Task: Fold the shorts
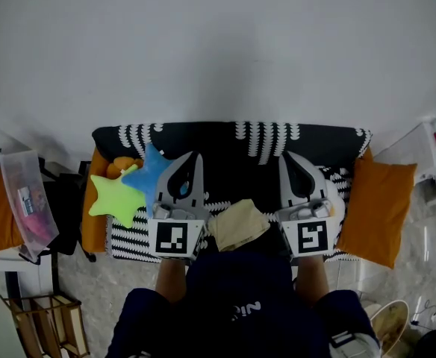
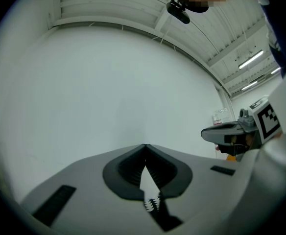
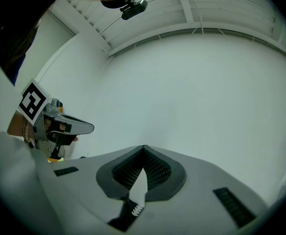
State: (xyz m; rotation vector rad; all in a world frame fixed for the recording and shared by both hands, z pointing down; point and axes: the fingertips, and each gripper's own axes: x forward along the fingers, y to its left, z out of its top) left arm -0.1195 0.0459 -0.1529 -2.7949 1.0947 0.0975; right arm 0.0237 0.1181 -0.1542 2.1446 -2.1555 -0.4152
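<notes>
**Shorts shown in the head view only**

The beige shorts (image 1: pixel 238 224) are seen bunched at the near edge of the black-and-white cover (image 1: pixel 225 144). Bare white wall is faced by the left gripper (image 2: pixel 145 148) and the right gripper (image 3: pixel 143 150), jaws pressed together, empty.

Navy clothing (image 1: pixel 237 293); grey left gripper (image 1: pixel 196 156) and right gripper (image 1: pixel 287 156) bear marker cubes (image 1: pixel 175 238).

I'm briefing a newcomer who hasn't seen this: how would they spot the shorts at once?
Find the black-and-white patterned cover below the white wall. At its near edge, between the left claw and right claw, lie the shorts: the only khaki bundle, unlike the bright stars and orange cushions.
</notes>
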